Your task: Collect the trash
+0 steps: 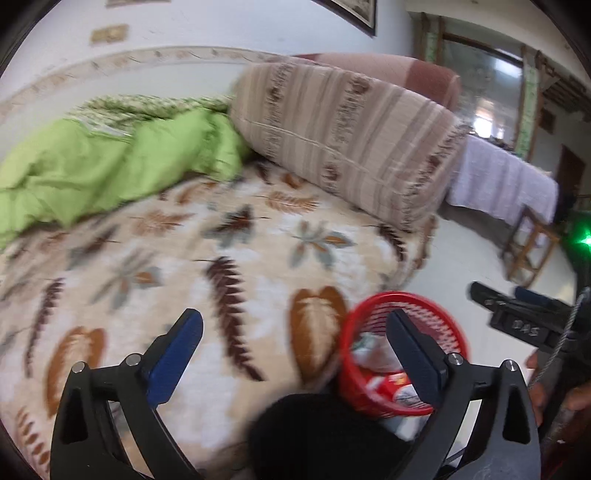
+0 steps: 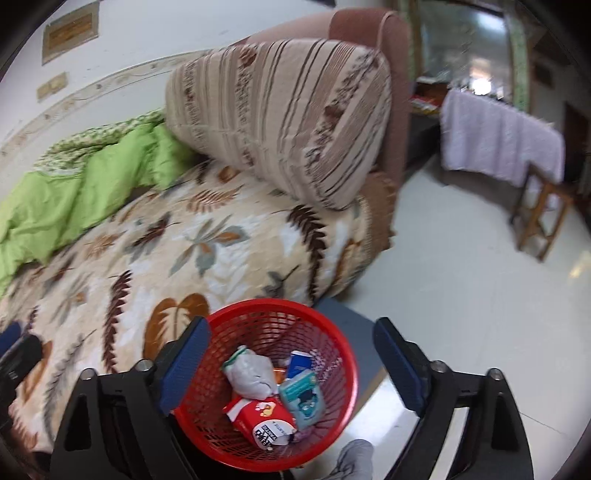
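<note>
Beside the bed stands a round red plastic mesh basket (image 2: 266, 373), on the pale tiled floor (image 2: 461, 314) with a flat blue-grey board (image 2: 354, 332) under or just behind it (I cannot tell which). Inside the basket lies the collected trash: a crumpled grey-white wrapper (image 2: 251, 376), a red snack packet with white print (image 2: 260, 415), a teal pouch with a dark cartoon figure (image 2: 304, 400) and a small blue-and-white carton (image 2: 299, 363) toward the far wall.

The right gripper (image 2: 291, 365), black with blue pads, hangs over the basket with its jaws spread wide; nothing is pinched between them, and the basket's contents show through the gap. The left gripper (image 1: 295, 354) is likewise spread wide and empty, its left finger over the bed and its right finger (image 1: 413, 358) in front of the basket's rim.

The bed is covered by a cream fleece blanket printed with brown and grey leaves (image 1: 221, 258). A rumpled lime-green quilt (image 1: 110, 166) lies along the wall side, and a big beige striped bolster cushion (image 2: 280, 118) leans against a dusty-pink padded headboard (image 2: 369, 33). Farther off, a table draped in a white cloth (image 2: 498, 136) and a small wooden stool (image 2: 543, 218) stand on the floor
</note>
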### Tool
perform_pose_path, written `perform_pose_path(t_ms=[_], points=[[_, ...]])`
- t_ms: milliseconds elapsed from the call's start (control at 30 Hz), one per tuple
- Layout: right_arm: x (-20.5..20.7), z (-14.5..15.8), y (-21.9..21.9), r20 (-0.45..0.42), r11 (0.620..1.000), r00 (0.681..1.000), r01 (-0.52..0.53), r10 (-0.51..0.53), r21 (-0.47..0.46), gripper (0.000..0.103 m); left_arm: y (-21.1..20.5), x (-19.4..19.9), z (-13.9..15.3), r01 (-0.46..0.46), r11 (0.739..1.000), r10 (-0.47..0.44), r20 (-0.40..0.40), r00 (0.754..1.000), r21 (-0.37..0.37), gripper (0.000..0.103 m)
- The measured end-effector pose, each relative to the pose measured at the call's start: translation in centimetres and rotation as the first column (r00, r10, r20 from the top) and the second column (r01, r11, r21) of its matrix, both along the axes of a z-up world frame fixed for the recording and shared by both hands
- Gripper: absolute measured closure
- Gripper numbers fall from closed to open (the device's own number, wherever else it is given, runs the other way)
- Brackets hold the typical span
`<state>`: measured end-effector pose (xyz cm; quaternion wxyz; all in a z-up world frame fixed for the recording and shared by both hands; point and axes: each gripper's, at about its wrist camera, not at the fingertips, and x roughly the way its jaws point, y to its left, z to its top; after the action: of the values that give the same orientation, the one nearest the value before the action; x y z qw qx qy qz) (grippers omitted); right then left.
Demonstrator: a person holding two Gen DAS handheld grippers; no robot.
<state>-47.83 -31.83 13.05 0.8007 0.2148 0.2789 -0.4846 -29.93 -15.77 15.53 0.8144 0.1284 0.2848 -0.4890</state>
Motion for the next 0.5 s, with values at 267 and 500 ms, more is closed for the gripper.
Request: perform_pose_path(t_ms=[267, 500], points=[[0.8, -0.9, 3.7, -0.051, 0.999, 0.998, 0.024, -0.025, -0.032, 0.005, 3.0, 0.8, -2.6, -0.164, 0.982, 0.152, 0.123, 0.981, 0.091, 0.000], [1.5, -0.7, 4.5, -0.085, 0.998, 0.996, 0.010, -0.015, -0.054, 0.005, 2.9, 1.0, -3.6, -0.225, 0.965, 0.200, 0.178, 0.964, 0.135, 0.000]])
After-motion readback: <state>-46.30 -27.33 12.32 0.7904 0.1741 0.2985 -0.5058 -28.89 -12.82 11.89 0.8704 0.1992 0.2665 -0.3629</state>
